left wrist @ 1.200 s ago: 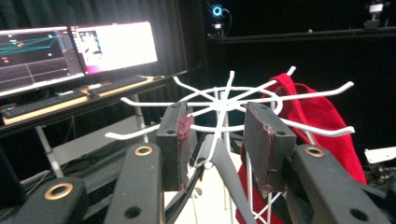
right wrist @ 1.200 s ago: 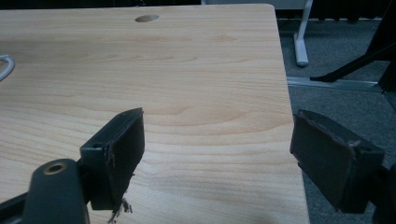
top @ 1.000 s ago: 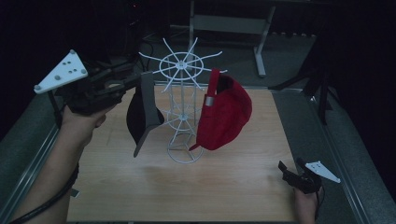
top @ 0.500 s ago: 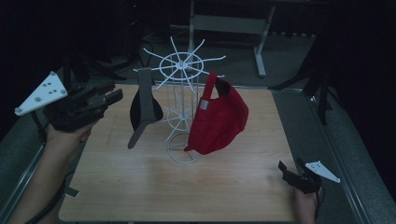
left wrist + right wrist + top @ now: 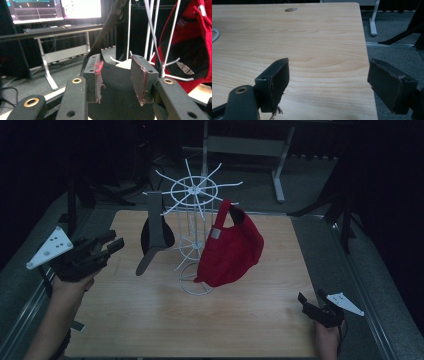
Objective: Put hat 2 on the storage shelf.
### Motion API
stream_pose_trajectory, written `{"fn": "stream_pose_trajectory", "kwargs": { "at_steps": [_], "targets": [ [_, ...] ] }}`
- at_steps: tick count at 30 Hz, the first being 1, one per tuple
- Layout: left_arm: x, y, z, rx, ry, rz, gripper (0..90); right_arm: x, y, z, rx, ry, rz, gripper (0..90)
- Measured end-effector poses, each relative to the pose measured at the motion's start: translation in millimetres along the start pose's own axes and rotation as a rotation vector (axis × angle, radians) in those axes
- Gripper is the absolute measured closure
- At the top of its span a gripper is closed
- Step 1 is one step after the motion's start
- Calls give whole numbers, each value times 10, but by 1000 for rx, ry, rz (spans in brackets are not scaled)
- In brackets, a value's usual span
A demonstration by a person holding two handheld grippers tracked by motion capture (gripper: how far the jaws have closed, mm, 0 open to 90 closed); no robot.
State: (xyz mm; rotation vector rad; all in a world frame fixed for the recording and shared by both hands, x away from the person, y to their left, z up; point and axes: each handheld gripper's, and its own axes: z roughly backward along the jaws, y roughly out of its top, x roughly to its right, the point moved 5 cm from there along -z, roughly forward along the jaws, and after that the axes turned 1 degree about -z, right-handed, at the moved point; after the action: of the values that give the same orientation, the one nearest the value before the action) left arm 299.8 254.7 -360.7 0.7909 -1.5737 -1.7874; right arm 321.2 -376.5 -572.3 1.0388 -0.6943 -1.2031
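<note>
Wooden table (image 5: 150,320): black cap (image 5: 152,237) just beyond left hand-held gripper (image 5: 112,245).

Lit monitors (image 5: 53,10) (on a desk (image 5: 50,31)) behind.

left gripper (image 5: 114,243): fingers parted, empty | right gripper (image 5: 303,299): fingers wide

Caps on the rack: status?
Left gripper open, empty, aimed at black cap. Right gripper open, idle at table corner. Black and red cap both hang on rack. Path clear.
</note>
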Motion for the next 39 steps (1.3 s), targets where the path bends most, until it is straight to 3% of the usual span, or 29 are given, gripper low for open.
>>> {"fn": "stream_pose_trajectory", "kwargs": {
  "at_steps": [14,19,22,25,30,31,33,35,39],
  "targets": [
    [-52,-584,63,-12,30,57,598,-2,0,2,2,1,2,174],
    [-48,-902,70,-45,59,60,598,-2,0,4,3,1,3,174],
    [-44,-992,71,-53,60,67,598,-2,0,3,3,2,3,174],
    [-43,-1127,80,-54,59,98,598,-1,0,3,3,2,0,174],
    [-51,-1426,89,-93,78,120,598,0,0,3,3,3,-1,174],
    [-51,-1426,89,-93,78,120,598,0,0,3,3,3,-1,174],
    [-41,-1600,88,-142,92,108,598,-2,0,1,2,3,-1,174],
    [-39,-1649,91,-157,93,110,583,-2,0,0,1,2,-1,174],
    [-54,-1843,128,-186,118,141,583,-4,-1,-1,-2,1,1,174]
  ]
}}
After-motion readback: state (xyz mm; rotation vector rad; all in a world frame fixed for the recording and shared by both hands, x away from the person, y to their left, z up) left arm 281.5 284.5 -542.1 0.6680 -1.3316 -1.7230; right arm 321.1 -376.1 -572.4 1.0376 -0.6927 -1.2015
